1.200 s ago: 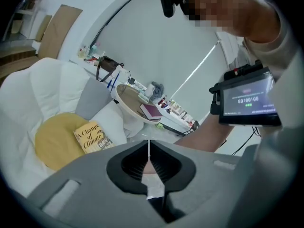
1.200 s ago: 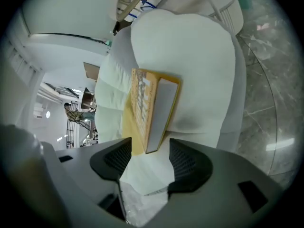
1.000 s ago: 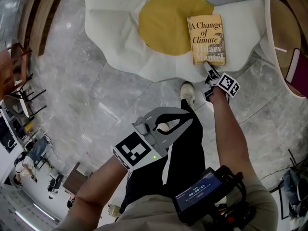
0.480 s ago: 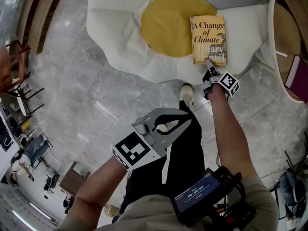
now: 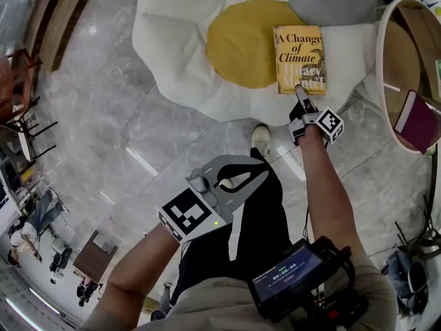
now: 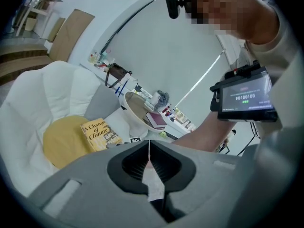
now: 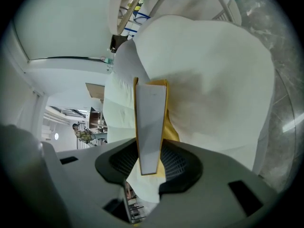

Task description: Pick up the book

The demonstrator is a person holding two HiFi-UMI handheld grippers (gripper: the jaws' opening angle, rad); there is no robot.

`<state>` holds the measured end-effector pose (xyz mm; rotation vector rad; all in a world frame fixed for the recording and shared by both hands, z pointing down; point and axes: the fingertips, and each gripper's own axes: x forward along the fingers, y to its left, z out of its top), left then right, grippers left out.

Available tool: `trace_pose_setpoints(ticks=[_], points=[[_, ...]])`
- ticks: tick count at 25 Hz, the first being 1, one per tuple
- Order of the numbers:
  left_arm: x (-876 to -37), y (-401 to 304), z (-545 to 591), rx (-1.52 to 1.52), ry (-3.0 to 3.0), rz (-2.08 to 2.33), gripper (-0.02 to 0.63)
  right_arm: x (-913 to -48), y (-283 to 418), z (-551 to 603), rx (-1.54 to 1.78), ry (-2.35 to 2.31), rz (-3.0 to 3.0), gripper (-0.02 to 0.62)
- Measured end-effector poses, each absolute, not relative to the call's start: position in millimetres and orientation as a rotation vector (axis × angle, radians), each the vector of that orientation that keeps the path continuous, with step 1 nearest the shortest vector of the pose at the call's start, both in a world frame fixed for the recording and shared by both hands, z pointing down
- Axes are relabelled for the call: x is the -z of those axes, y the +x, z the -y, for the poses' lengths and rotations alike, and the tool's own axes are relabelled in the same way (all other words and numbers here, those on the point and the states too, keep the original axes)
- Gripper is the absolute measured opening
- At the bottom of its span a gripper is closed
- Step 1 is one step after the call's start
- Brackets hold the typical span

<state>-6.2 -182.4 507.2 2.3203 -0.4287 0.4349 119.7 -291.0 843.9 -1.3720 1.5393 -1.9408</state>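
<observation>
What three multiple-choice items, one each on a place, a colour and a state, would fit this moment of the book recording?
1. Where does the yellow paperback book lie?
A on the marble floor
B on the white flower-shaped cushion
C on a chair

2. What colour is the cushion's round centre?
A grey
B red
C yellow

3. How do the jaws of the left tool stand?
A together, nothing between
B wide apart
C clamped on the book

Answers:
1 B, the head view shows the book on a white petal.
2 C, the centre beside the book is yellow.
3 A, the left gripper view shows the jaws meeting on nothing.
</observation>
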Motion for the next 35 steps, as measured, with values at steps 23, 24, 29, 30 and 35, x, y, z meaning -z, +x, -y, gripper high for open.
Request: trace_pose_setpoints(ticks=[23,24,29,30,35], points=[[-710.8,63.6,271.5,-0.569,2.264,0.513,0.008,-993.3,130.4,346.2,2.07,-1.015,-1.515,0.152],[-699.2,61.0,264.0,-0.566,2.271,0.517,0.008,-976.6,130.6,340.7,2.059,-1.009,-1.518,0.152],[-637.4,47.2,221.7,-0.539,2.321,0.529,0.008,-893.7,128.4,305.9,2.017,-0.97,-1.516,0.152],[-630.5,44.7,216.1,-0.532,2.325,0.523,0.008,-882.1,128.0,301.2,2.011,-0.966,-1.514,0.152],[-593.0,29.3,184.3,-0.484,2.315,0.518,0.008,-813.2,127.4,266.1,1.979,-0.94,-1.532,0.152]])
